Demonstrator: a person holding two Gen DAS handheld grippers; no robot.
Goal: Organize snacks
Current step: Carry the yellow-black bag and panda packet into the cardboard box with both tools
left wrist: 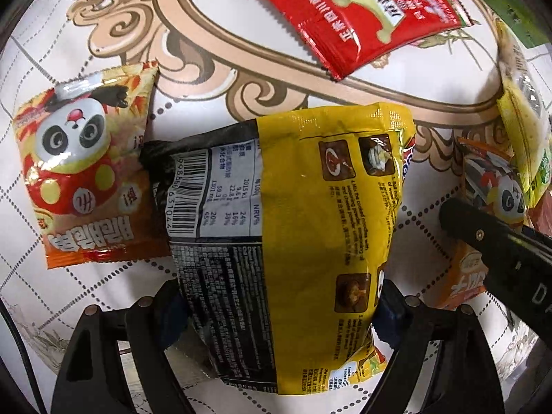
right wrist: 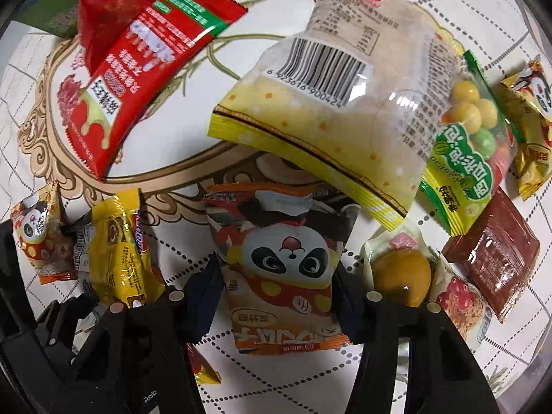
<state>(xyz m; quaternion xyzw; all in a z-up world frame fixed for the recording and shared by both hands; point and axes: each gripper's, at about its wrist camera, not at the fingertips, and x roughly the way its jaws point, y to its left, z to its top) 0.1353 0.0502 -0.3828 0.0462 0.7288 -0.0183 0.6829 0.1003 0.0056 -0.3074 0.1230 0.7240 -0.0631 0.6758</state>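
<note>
My left gripper [left wrist: 279, 305] is shut on a yellow and black noodle packet [left wrist: 293, 234], one pad on each side edge, above the patterned tablecloth [left wrist: 103, 310]. The packet also shows in the right wrist view [right wrist: 117, 248]. My right gripper [right wrist: 276, 296] is shut on an orange panda snack bag [right wrist: 283, 269], its pads pressing both sides. A second panda bag [left wrist: 82, 169] lies left of the noodle packet. A red sachet [left wrist: 365, 13] lies at the far side; it also shows in the right wrist view [right wrist: 138, 79].
A pale yellow barcode bag [right wrist: 345, 103] lies above the held panda bag. To the right lie a green candy bag [right wrist: 469, 158], a dark red sachet [right wrist: 496, 258], a yellow round snack [right wrist: 400, 272] and another panda bag [right wrist: 531, 117]. The right gripper's body [left wrist: 500, 252] crosses the left view's right side.
</note>
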